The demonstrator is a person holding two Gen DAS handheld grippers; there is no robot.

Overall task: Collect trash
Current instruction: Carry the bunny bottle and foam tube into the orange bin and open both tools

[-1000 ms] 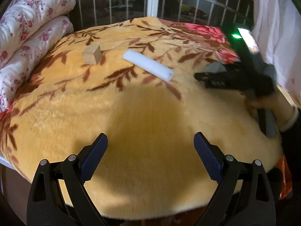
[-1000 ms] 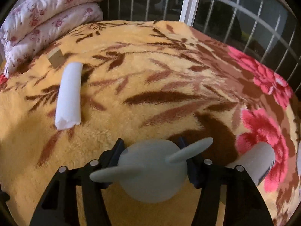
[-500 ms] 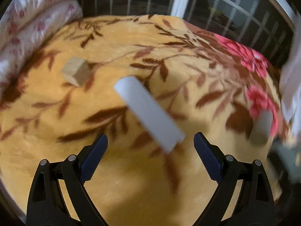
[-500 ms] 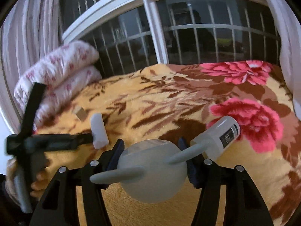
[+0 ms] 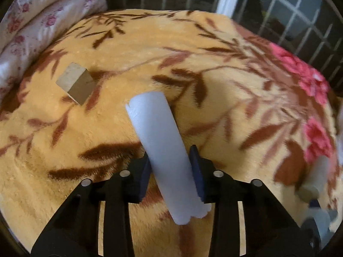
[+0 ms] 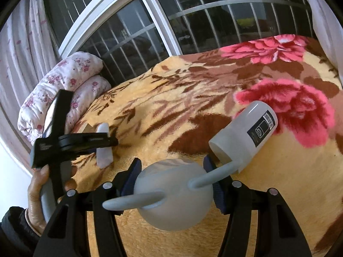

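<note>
Your left gripper clamps the long white foam strip across its narrow width, low on the yellow floral blanket; your right gripper grips the pale rounded two-pronged piece, freeing neither for the tan block

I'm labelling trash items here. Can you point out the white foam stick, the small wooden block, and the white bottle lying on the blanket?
Foam stick (image 5: 165, 145), left wrist view, middle of its length.
Block (image 5: 75, 83), left wrist view, edge between its faces.
Bottle (image 6: 246, 135), right wrist view, its side wall.
</note>
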